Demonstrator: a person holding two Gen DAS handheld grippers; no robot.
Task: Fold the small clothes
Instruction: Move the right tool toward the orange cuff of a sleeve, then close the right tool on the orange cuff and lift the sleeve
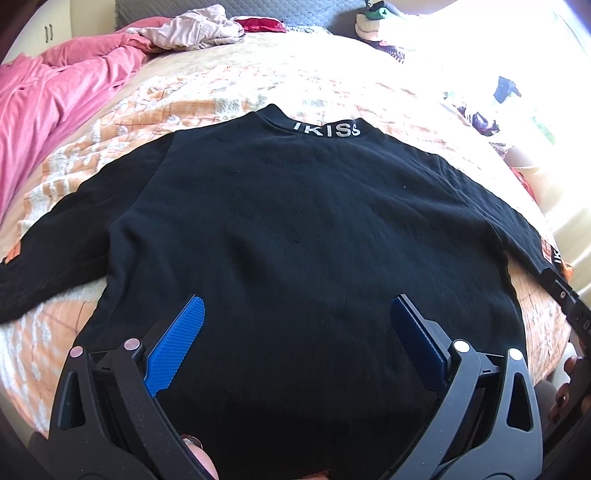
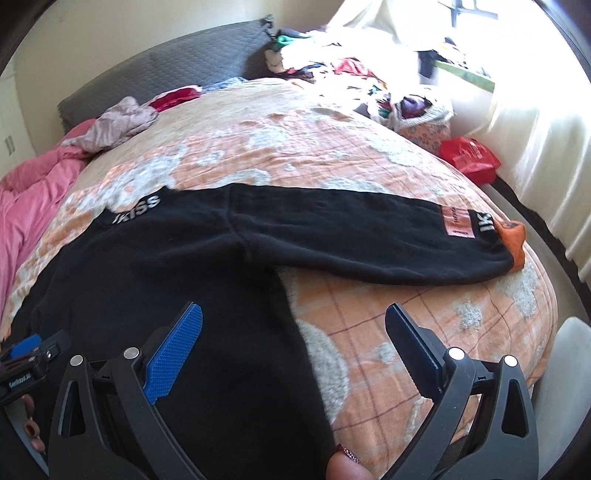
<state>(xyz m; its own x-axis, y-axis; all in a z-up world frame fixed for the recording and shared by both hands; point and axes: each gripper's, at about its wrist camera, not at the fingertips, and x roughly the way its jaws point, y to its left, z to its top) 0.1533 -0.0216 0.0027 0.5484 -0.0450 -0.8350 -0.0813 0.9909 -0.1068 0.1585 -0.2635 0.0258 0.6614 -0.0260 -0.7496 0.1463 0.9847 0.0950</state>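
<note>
Your bed (image 2: 369, 155) has an orange and white blanket on it. A pink cover (image 1: 55, 96) is bunched up along the left side. A crumpled pale cloth (image 1: 192, 27) lies near the gray headboard (image 2: 166, 70), and a small red cloth (image 1: 262, 25) sits just beside it. On the right, by the bright window, there is a messy pile of clothes (image 2: 369, 81). A red bag (image 2: 469, 157) lies near the bed's right edge. Nothing lies on top of the shirt.

You have one black shirt (image 1: 295, 229) to fold. It lies flat on the bed, back side up, with its collar far from you. White letters (image 1: 327, 129) run across the collar. Its two sleeves are spread out to the sides. The right sleeve (image 2: 369, 236) ends in an orange cuff (image 2: 513, 236) with a pink patch (image 2: 458, 221) close by.

You hold two tools. Your left hand-held gripper (image 1: 295, 332) hangs over the shirt's bottom part, near the middle, with its jaws spread wide and nothing between them. Your right hand-held gripper (image 2: 293, 332) is over the shirt's right side edge. Its jaws are spread wide too and hold nothing. The left blue pad (image 2: 173, 354) is above the black cloth, and the other finger is above the blanket.
</note>
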